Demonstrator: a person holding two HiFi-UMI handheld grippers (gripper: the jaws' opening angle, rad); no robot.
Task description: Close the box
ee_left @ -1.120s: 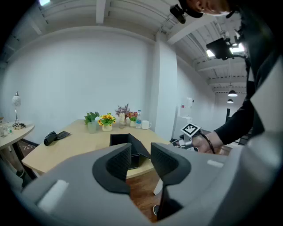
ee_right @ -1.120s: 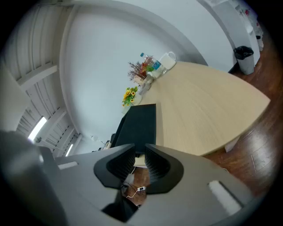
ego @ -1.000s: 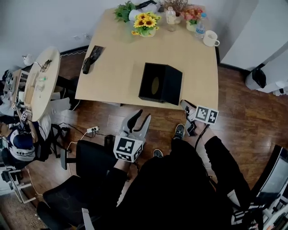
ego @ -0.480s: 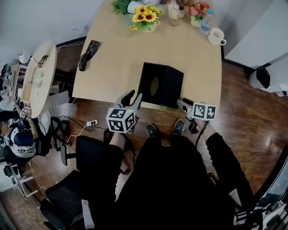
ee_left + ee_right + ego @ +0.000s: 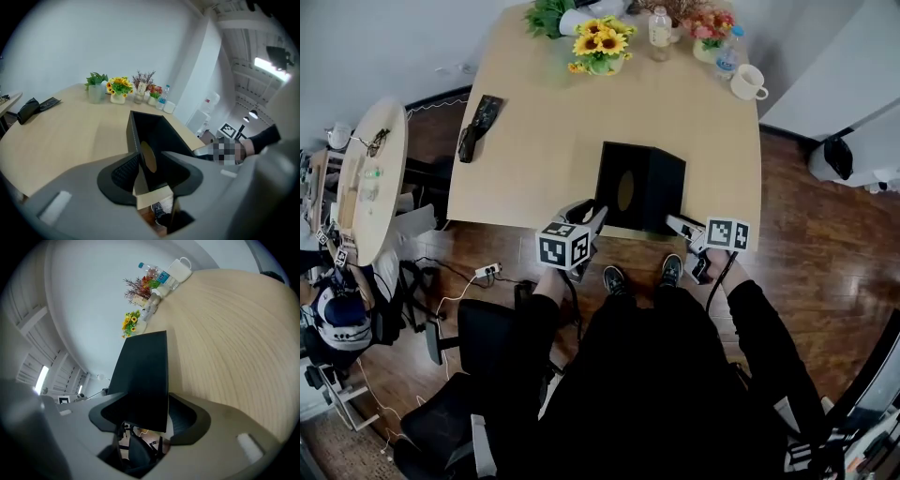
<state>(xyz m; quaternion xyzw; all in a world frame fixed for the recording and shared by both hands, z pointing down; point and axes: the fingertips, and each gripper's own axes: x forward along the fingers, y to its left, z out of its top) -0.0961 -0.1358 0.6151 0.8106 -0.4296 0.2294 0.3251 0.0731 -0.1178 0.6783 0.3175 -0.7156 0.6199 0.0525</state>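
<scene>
A black box (image 5: 638, 187) with an oval opening in one panel lies on the wooden table (image 5: 534, 141), close to its front edge. My left gripper (image 5: 588, 217) is at the box's front left corner. In the left gripper view the jaws (image 5: 152, 169) stand open with the box's (image 5: 157, 140) near edge between them. My right gripper (image 5: 676, 224) is at the front right corner. Its jaws (image 5: 150, 415) are opening, and a black panel of the box (image 5: 144, 376) lies between them without the pads pressing on it.
At the table's far end stand sunflowers (image 5: 598, 42), a bottle (image 5: 657, 26), more flowers and a white mug (image 5: 742, 82). A black remote-like object (image 5: 478, 127) lies at the left edge. A round side table (image 5: 361, 178) and an office chair (image 5: 483, 342) are on the left.
My left gripper has come up from below the table edge to the box's front left corner. The right gripper has stayed by the front right corner.
</scene>
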